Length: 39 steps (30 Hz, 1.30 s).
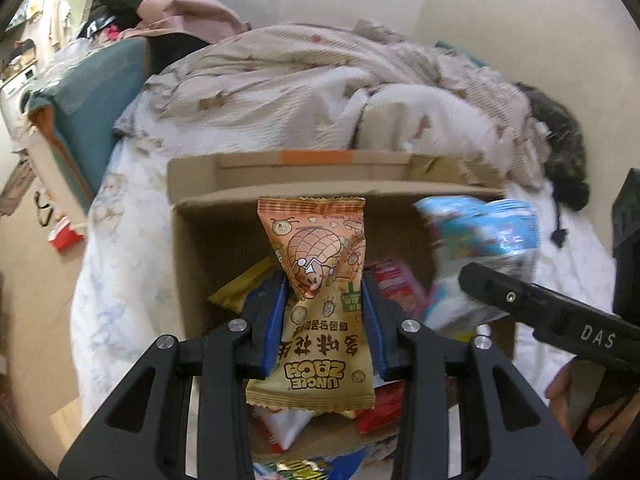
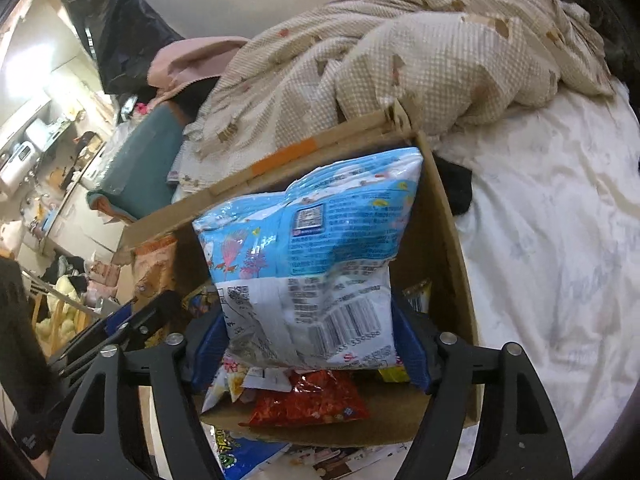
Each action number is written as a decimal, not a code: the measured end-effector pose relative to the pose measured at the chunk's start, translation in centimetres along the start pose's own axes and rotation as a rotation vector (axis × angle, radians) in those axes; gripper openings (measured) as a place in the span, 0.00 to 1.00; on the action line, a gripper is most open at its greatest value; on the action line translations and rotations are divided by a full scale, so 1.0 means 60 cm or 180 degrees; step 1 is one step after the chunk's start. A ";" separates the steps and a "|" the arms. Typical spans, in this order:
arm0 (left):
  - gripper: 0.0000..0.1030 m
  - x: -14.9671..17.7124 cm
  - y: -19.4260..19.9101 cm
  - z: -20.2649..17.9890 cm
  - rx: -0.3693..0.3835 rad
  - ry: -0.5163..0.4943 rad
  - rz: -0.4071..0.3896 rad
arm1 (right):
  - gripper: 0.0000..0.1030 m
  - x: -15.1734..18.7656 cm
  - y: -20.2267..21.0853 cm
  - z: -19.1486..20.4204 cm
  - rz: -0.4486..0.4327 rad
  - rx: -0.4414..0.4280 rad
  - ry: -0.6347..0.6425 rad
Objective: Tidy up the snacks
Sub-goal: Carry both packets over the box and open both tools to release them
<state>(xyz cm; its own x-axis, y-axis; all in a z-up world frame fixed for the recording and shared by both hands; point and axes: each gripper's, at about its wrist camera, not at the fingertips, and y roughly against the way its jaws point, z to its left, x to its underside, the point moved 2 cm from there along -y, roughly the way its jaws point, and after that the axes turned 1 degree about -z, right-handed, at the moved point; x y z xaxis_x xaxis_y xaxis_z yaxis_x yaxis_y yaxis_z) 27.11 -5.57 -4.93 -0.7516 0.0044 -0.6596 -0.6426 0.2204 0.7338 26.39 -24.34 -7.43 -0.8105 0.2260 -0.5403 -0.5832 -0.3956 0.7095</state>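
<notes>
My left gripper (image 1: 323, 284) is shut on an orange-and-tan peanut packet (image 1: 316, 300) and holds it above an open cardboard box (image 1: 192, 240) on the bed. My right gripper (image 2: 310, 320) is shut on a large blue-and-white snack bag (image 2: 308, 256) over the same box (image 2: 444, 240); that bag (image 1: 480, 240) and a right finger (image 1: 532, 304) show at the right of the left wrist view. Several snack packets lie in the box, among them a yellow one (image 1: 240, 288) and a red one (image 2: 308, 400).
A rumpled beige blanket (image 1: 320, 88) lies behind the box on the white sheet (image 2: 560, 240). A teal cushion (image 1: 100, 92) stands at the left. More packets lie in front of the box (image 2: 236, 452). A dark furry shape (image 1: 564, 140) lies at the right.
</notes>
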 end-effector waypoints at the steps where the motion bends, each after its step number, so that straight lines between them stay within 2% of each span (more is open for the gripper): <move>1: 0.34 -0.001 0.004 -0.001 0.0003 0.0003 -0.0051 | 0.84 -0.002 0.007 0.002 -0.0045 -0.0030 0.0014; 2: 0.37 -0.002 0.006 -0.002 -0.0030 -0.0004 -0.0079 | 0.91 -0.003 0.014 0.001 -0.0099 -0.0022 0.0011; 3: 0.48 -0.002 0.007 -0.003 -0.0077 -0.0023 -0.0088 | 0.94 -0.004 0.020 0.000 -0.0160 -0.0016 0.0005; 4: 0.64 -0.001 0.006 -0.005 -0.0139 -0.0049 -0.0078 | 0.94 -0.005 0.021 -0.001 -0.0175 -0.0010 0.0000; 6: 0.77 0.001 0.011 -0.007 -0.0143 -0.0064 -0.0103 | 0.94 -0.003 0.019 -0.006 -0.0122 0.0011 -0.0041; 10: 0.78 0.009 0.017 -0.013 -0.0033 -0.0142 -0.0073 | 0.94 -0.001 0.011 -0.008 -0.0037 -0.0006 -0.0108; 21: 0.78 0.024 0.033 -0.006 -0.0047 -0.0125 -0.0060 | 0.94 -0.001 0.024 0.008 -0.0060 -0.0031 0.0077; 23: 0.78 0.030 0.045 -0.002 0.0021 -0.0169 -0.0097 | 0.94 0.003 0.030 0.010 -0.0067 -0.0018 0.0115; 25: 0.78 0.033 0.057 0.004 -0.0019 -0.0175 -0.0131 | 0.94 0.005 0.039 0.012 -0.0088 -0.0017 0.0142; 29: 0.78 0.032 0.073 0.020 -0.0011 -0.0038 -0.0147 | 0.94 0.010 0.061 0.017 -0.0136 -0.0040 0.0149; 39: 0.79 0.064 0.125 0.031 -0.0033 -0.0010 -0.0136 | 0.94 0.062 0.118 0.040 -0.0155 -0.0078 0.0204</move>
<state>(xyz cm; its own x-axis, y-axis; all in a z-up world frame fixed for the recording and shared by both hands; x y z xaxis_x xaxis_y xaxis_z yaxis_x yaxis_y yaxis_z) 19.67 -2.07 -2.25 -0.7230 -0.0017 -0.6908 -0.6756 0.2104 0.7066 19.12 -24.16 -3.30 -0.7757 0.1884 -0.6023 -0.6198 -0.4073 0.6708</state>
